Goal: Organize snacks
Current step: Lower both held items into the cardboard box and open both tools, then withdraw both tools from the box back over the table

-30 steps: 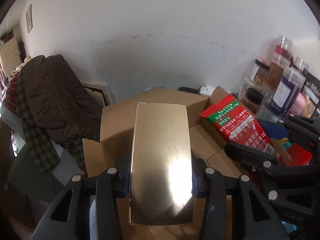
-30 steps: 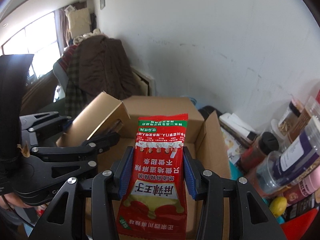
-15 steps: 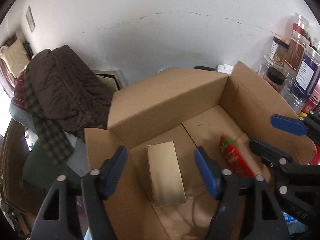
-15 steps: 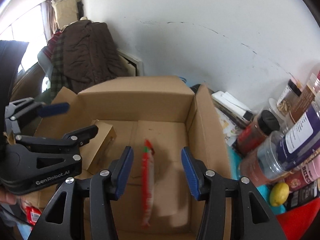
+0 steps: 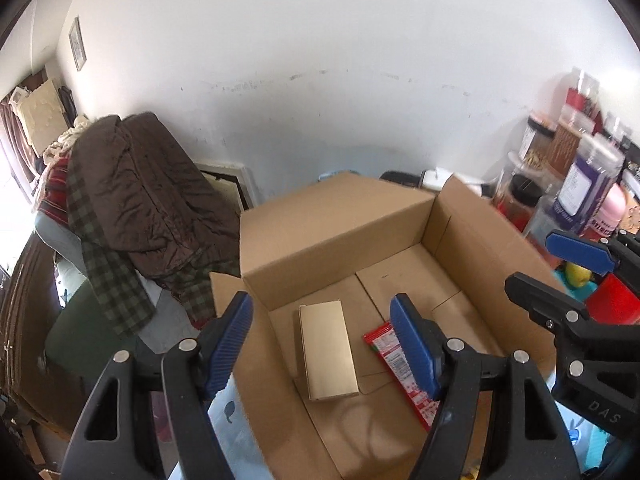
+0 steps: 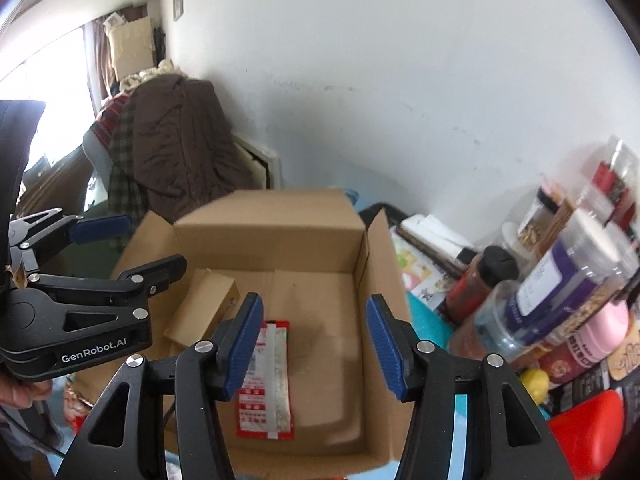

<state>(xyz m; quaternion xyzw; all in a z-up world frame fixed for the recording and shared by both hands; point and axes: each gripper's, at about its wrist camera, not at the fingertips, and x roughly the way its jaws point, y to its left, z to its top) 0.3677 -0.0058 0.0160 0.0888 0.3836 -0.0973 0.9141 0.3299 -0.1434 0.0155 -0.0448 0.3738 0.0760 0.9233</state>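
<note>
Left gripper [image 5: 322,344] spread, ribbed blue pads [image 5: 412,344] gripping nothing; below and between them a slim gold box [image 5: 327,354], smooth and glossy, lies flat on the floor of the open cardboard box [image 5: 340,220]. Right gripper [image 6: 316,344] likewise spread and empty; under its left pad a crinkly red snack packet [image 6: 266,384] lies flat, pale seam strip up, beside the gold box. Corrugated walls plain brown, flaps open. Right of both grippers, a crowd of clear plastic jars [image 6: 560,292]. Far left, a brown quilted coat [image 5: 136,184] heaped over checked cloth
</note>
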